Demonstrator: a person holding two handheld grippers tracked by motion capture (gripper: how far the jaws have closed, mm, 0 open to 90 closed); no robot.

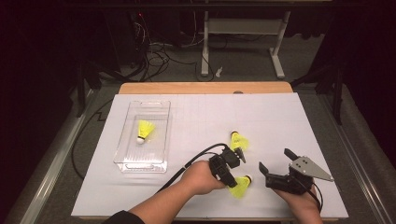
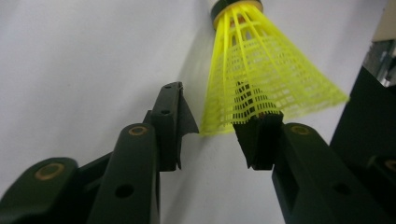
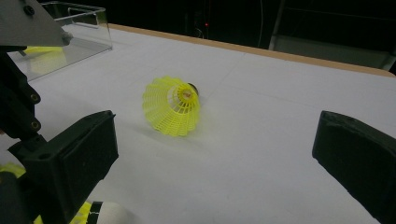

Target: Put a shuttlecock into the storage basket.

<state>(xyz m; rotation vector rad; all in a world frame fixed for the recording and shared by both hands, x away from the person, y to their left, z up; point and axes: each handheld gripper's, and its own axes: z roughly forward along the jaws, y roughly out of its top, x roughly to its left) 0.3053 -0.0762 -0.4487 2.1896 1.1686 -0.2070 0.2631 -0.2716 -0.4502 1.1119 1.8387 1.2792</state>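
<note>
Left tool (image 1: 237,167) | jaws part-closed astride near shuttlecock (image 1: 241,185) skirt, not yet pinching | cork points away from tool | right tool (image 1: 274,161) open, idle beside it

No text, label, brand, number or sign could be read anywhere on the table, the tray, the shuttlecocks or the grippers.

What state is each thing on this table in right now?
Near shuttlecock: lying on the table, skirt between the jaws of the left gripper, one pad touching.
Far shuttlecock: lying on its side, free.
Tray: holds one shuttlecock.
Right gripper: open, empty.
</note>
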